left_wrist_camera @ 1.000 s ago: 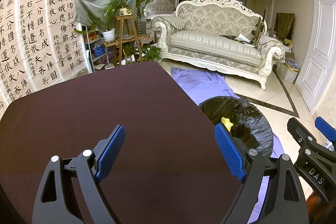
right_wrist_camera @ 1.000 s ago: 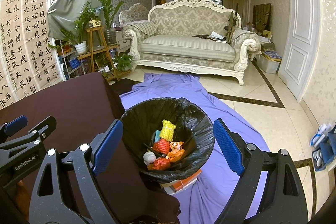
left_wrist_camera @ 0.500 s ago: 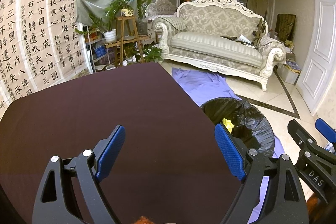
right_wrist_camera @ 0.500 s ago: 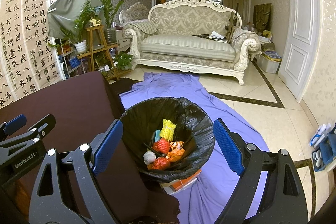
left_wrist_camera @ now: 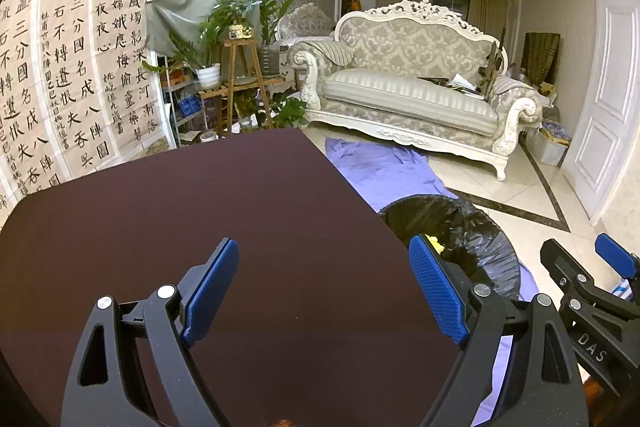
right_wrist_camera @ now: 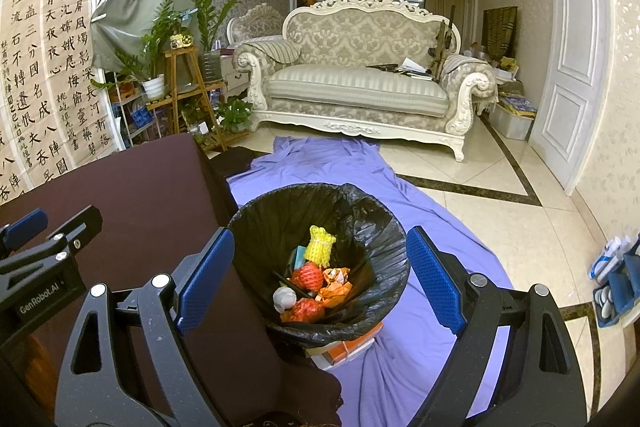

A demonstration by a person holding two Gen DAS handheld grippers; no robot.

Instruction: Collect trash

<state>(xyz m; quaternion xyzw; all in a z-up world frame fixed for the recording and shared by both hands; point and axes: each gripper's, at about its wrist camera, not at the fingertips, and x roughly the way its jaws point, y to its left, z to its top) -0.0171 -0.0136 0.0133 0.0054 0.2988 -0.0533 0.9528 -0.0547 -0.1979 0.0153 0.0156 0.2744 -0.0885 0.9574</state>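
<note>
Both my jaws spread wide, nothing held: left gripper (left_wrist_camera: 334,287) over the dark matte table (left_wrist_camera: 200,219), right gripper (right_wrist_camera: 320,275) above the trash bin (right_wrist_camera: 256,223). Crumpled trash (right_wrist_camera: 316,271) lies inside its glossy black liner, on purple cloth (right_wrist_camera: 320,163) over tiled floor.

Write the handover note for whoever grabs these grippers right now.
Left gripper: open, empty, over the dark table.
Right gripper: open, empty, above the bin.
Bin stands on the purple sheet beside the table, black liner in; it holds a yellow net, red nets, orange wrapper and a white ball.
Done: that trash is in the bin.
Left: no trash shows on the table in either view; check the spots out of view before stopping.
</note>
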